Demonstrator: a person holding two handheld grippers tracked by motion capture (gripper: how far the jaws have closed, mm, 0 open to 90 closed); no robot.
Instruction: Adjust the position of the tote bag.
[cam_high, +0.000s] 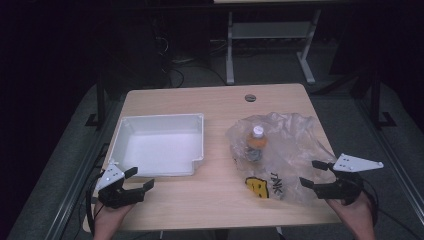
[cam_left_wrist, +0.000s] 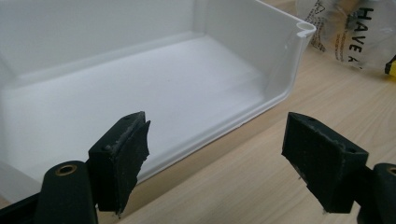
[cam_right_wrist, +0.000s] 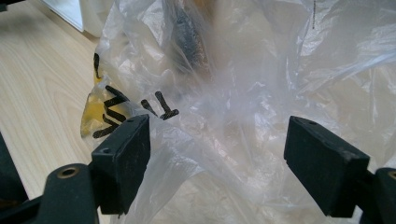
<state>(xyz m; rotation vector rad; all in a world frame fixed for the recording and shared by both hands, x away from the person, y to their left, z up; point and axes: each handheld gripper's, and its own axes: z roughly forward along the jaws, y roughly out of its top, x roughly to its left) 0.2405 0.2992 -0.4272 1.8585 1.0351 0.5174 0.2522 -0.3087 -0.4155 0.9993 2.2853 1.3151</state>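
My right gripper stands with its jaws spread wide and nothing pressed between them; the clear plastic bag lies straight ahead of it, its loose film bulging into the gap between my pads without being pinched. Deeper in the bag, beyond my jaws, sits a small bottle with a white cap. My left gripper is open too, empty, its jaws just before the near wall of the white tray.

The risk I judge: if I close on the slack film alone, the bag could slide or stretch and the bottle roll inside it, or tip out of its mouth. A grab too shallow may slip off the thin plastic.

Black lettering shows on the bag: "HAVE A" in the left gripper view, with a yellow printed patch beside it; the rest is crumpled, and I cannot read it
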